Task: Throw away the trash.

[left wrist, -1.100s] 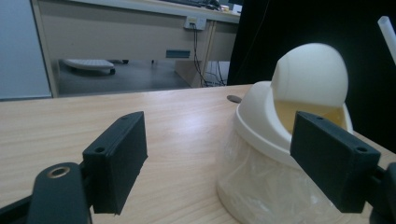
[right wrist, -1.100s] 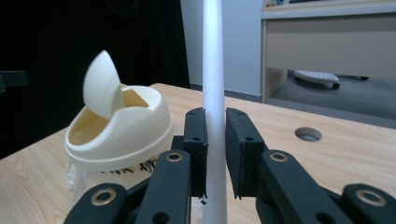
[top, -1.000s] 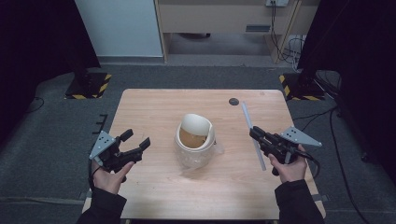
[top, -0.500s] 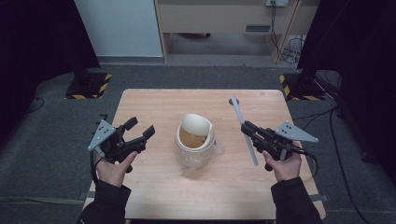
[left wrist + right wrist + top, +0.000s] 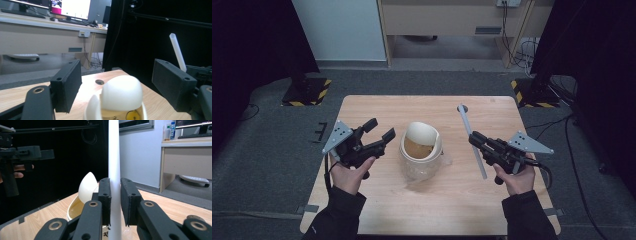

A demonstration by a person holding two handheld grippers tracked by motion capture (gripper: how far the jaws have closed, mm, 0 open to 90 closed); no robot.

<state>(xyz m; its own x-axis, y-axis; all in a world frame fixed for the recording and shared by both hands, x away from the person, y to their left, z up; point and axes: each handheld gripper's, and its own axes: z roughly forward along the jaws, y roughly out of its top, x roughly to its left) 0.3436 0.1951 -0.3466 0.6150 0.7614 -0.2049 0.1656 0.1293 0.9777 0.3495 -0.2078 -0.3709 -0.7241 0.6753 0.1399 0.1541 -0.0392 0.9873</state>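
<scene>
A pale cup [image 5: 421, 150] of brown liquid stands mid-table, with a white rounded flap raised over its mouth. My left gripper [image 5: 379, 132] hovers just left of it, open. In the left gripper view its own jaws [image 5: 117, 82] stand wide apart with the cup [image 5: 120, 100] low between them. My right gripper [image 5: 475, 140], right of the cup, is shut on a long white straw [image 5: 467, 125]. In the right gripper view the straw [image 5: 114, 157] rises upright between that gripper's [image 5: 115, 187] pads, and the cup [image 5: 85, 192] lies behind to the left.
A small dark round spot [image 5: 462, 108] marks the table near its far edge, by the straw's far tip. The wooden table [image 5: 377, 107] ends on grey floor. A desk [image 5: 452, 20] and cables stand beyond; black curtains hang at both sides.
Both grippers have moved in toward the cup. The right one carried the straw leftward with it. The left one rose and came nearer the cup's left side, still open.
</scene>
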